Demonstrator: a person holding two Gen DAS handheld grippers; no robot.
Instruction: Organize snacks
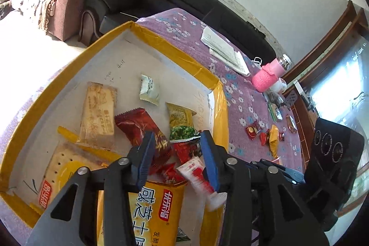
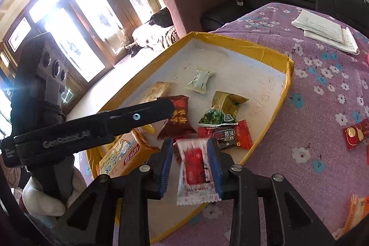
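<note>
A purple flowered cloth covers the bench (image 2: 322, 89). On it lies a shallow tray (image 2: 265, 47) with a yellow taped rim and a white floor, holding snack packets: a big yellow biscuit pack (image 1: 156, 211), a dark red packet (image 2: 178, 118), a green pea packet (image 2: 219, 114) and a small white one (image 2: 200, 81). The left tool (image 1: 177, 153), jaws slightly spread and empty, hangs over the tray. The right tool (image 2: 190, 163) has a blurred red-and-white sachet (image 2: 196, 167) between its parted pads, above the tray's near edge.
</note>
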